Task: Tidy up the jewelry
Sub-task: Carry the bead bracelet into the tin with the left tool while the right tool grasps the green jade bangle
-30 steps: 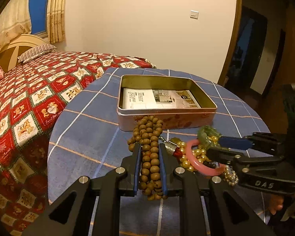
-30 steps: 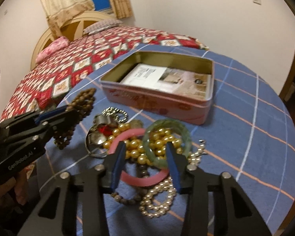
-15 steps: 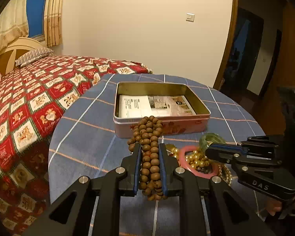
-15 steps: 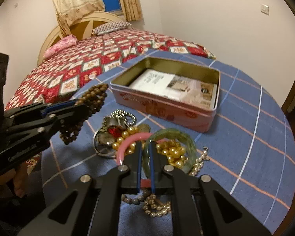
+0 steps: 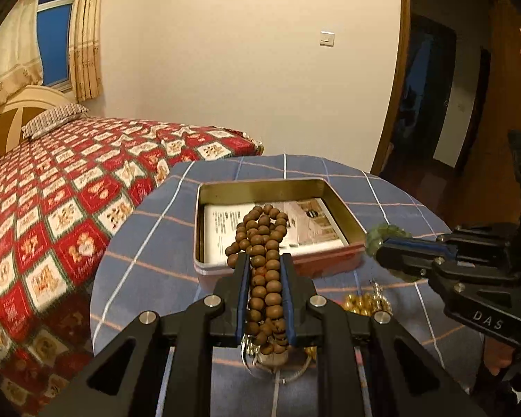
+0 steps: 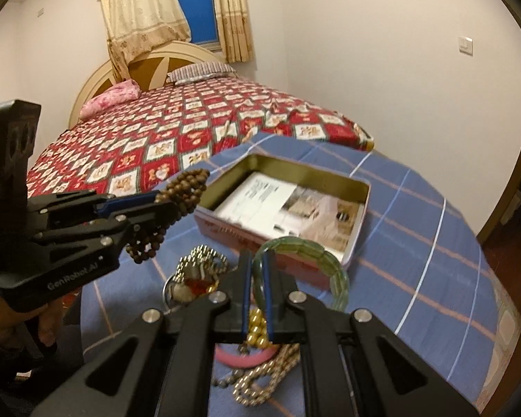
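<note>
My left gripper [image 5: 263,260] is shut on a brown wooden bead strand [image 5: 260,232] and holds it raised, its tip just before the near rim of the open pink tin [image 5: 281,184]; it also shows in the right wrist view [image 6: 163,198]. My right gripper [image 6: 257,260] is shut on a green bangle [image 6: 305,246], lifted off the table just in front of the tin [image 6: 330,173]. The bangle shows in the left wrist view [image 5: 385,232]. A pink bangle [image 6: 250,354], gold beads [image 6: 257,326] and pearl strands [image 6: 260,378] lie on the table below.
The tin holds printed paper [image 6: 288,205]. A silver chain with a red pendant [image 6: 194,278] lies left of my right gripper. The round table has a blue checked cloth [image 6: 416,243]. A bed with a red quilt [image 6: 191,132] stands behind it.
My right gripper closed on the green bangle and lifted it off the pile toward the tin. My left gripper rose with the bead strand and moved toward the tin.
</note>
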Motion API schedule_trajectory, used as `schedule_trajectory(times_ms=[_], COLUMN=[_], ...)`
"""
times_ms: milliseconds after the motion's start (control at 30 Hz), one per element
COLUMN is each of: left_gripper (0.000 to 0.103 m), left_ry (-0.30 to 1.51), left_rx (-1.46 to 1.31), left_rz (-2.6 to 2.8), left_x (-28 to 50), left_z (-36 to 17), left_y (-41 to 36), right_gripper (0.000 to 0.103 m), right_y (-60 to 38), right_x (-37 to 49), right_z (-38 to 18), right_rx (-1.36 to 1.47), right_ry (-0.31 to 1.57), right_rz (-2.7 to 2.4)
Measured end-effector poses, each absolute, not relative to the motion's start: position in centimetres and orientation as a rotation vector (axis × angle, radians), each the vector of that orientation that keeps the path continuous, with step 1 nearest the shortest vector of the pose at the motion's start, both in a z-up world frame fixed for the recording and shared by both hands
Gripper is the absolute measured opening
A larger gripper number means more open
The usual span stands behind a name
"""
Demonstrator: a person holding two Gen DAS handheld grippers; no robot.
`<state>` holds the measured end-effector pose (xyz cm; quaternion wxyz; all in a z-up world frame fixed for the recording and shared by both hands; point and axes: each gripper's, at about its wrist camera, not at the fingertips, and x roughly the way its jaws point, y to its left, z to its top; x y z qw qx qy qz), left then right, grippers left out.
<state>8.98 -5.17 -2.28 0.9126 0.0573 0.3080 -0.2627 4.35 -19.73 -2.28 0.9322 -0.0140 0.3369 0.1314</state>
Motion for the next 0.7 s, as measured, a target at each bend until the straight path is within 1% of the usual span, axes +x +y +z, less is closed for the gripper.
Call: schedule_trajectory(times_ms=[400,700], left_gripper=[0.017,0.017], left_ry=[0.659,0.694], left_rx=[0.148,0.177], left_rz=[-0.512,-0.496], left_x=[14.2,18.3], left_z=[-2.1,-3.3], left_y=[-7.0,-8.6], right_gripper=[0.009,0.009], right_y=[-20.4,-20.8], right_x=[9.8,13.7], right_z=[-1.3,-2.5], right_rx=[-0.04,-0.033], right_ry=[0.689,0.711], right_rz=[0.262,0.26])
